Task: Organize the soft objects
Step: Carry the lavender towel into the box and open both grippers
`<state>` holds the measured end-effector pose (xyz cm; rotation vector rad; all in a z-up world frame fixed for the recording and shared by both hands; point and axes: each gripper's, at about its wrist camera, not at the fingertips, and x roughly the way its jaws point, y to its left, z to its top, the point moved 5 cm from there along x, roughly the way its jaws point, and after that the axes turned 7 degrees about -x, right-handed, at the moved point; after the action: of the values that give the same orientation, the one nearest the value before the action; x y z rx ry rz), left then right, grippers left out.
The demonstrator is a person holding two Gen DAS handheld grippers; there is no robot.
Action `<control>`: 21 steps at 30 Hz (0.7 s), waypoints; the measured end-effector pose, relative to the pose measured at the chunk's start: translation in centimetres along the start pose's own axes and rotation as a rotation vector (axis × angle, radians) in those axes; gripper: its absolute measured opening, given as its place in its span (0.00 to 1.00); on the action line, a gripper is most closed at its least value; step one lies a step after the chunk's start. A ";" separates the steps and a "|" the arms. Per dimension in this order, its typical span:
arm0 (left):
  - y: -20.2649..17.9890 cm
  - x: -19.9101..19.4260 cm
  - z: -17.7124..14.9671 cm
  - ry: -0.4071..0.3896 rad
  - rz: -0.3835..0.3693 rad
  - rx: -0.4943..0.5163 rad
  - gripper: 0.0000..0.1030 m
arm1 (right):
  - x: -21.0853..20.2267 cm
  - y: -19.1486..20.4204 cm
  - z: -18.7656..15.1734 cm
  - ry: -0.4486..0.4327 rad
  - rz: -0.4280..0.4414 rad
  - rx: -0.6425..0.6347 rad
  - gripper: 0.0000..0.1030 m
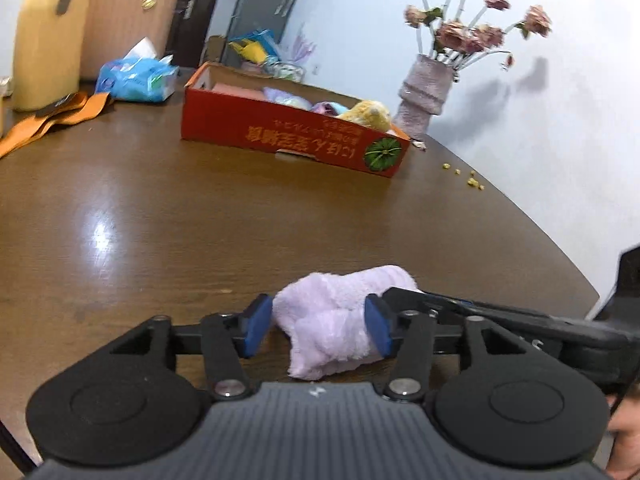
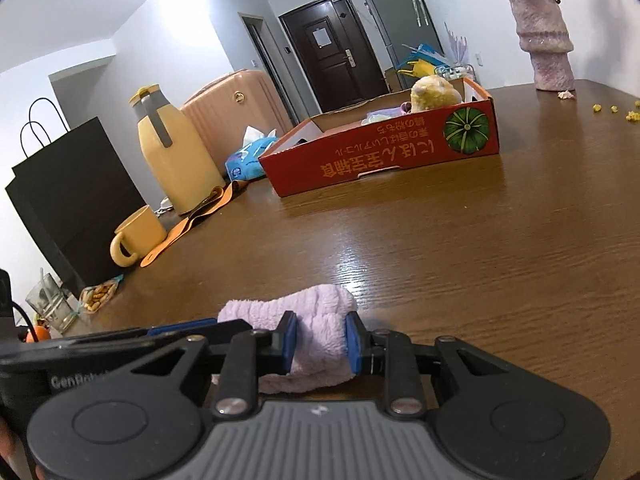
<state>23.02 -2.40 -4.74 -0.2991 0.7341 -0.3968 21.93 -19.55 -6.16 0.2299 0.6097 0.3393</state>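
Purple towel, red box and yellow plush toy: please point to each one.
purple towel [image 2: 320,320], right wrist view, fluffy middle.
red box [image 1: 288,132], left wrist view, printed front wall.
yellow plush toy [image 2: 434,92], right wrist view, its body.

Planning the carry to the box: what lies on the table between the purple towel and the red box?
Nothing: in both wrist views, only bare brown table lies between the purple towel and the red box.
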 end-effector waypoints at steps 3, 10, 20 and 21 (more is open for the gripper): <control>0.5 0.0 -0.5 0.010 -0.012 -0.023 0.52 | -0.3 0.1 -0.4 0.003 -0.006 0.010 0.25; 0.3 0.4 -0.3 0.003 -0.066 -0.024 0.21 | -0.1 0.1 -0.1 -0.004 0.001 -0.004 0.25; -1.1 2.0 12.3 -0.157 -0.167 0.045 0.19 | 1.8 -0.7 12.1 -0.177 0.025 -0.071 0.25; -1.2 3.2 14.5 -0.171 -0.163 0.060 0.19 | 2.9 -1.1 14.1 -0.186 0.023 -0.078 0.25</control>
<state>35.05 -3.07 4.11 -0.3326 0.5308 -0.5398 32.77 -21.04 3.20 0.1916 0.4096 0.3582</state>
